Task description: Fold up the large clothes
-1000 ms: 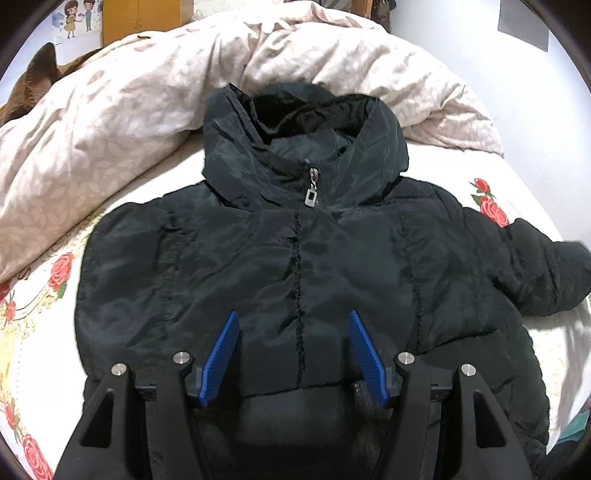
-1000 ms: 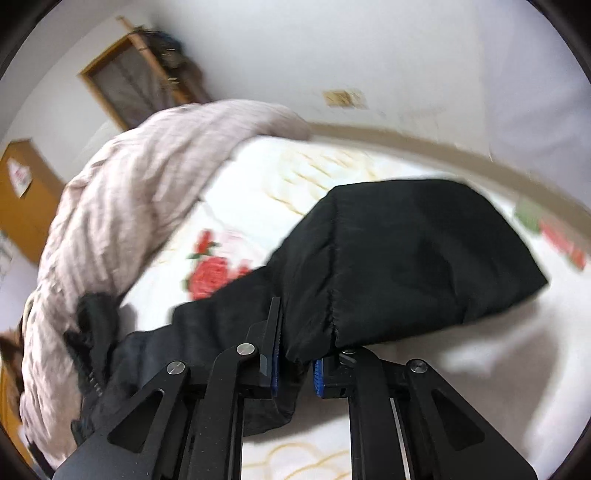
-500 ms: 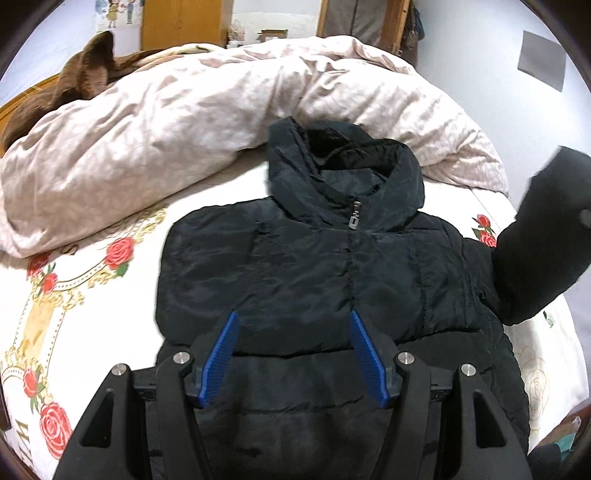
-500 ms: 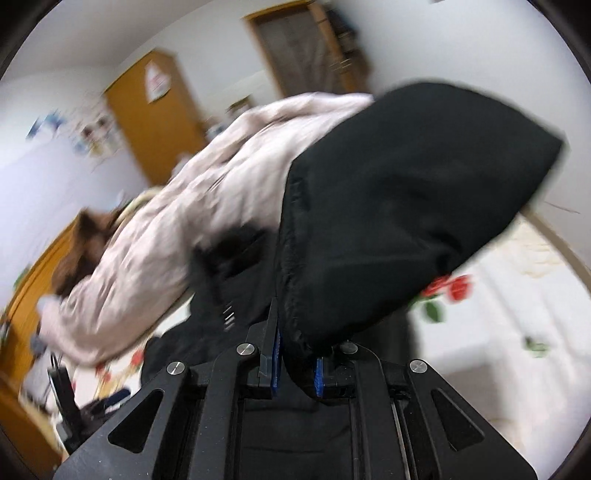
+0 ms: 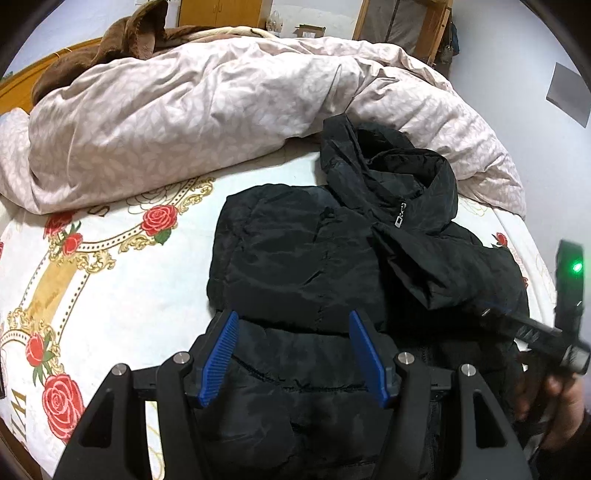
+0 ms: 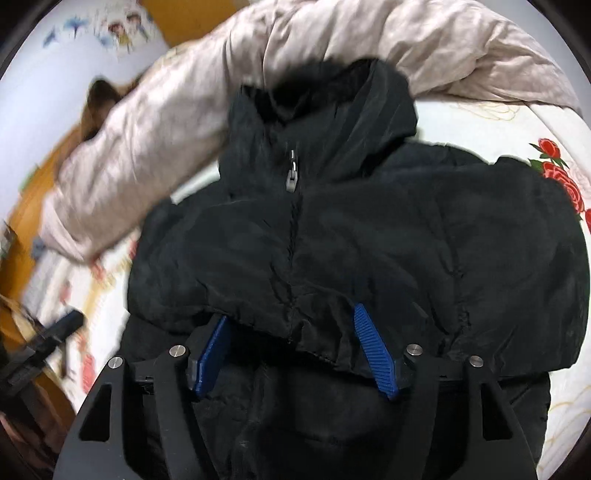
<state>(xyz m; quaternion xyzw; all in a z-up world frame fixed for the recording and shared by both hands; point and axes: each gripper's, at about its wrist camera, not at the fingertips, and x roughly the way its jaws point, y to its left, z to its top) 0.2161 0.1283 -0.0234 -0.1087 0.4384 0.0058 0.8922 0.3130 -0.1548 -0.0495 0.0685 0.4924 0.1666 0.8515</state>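
A black hooded puffer jacket [image 5: 314, 258] lies front-up on the bed, zipped, hood toward the duvet. Its right sleeve [image 5: 417, 269] lies folded across the chest. The jacket fills the right wrist view [image 6: 369, 240]. My left gripper [image 5: 291, 354] is open and empty above the jacket's lower front. My right gripper [image 6: 291, 350] is open, its blue pads [image 6: 373, 347] over the jacket with a fold of fabric draped between them. The right gripper also shows in the left wrist view [image 5: 535, 328] at the jacket's right side.
The bed sheet [image 5: 92, 258] is white with red roses. A bunched pink duvet [image 5: 184, 110] lies along the back, against the hood. A brown blanket [image 5: 110, 48] sits behind it. Wooden furniture [image 5: 221, 11] and a wall stand beyond.
My right gripper carried the sleeve up and over onto the jacket's chest, then opened and let it go. My left gripper drew back and left, still open.
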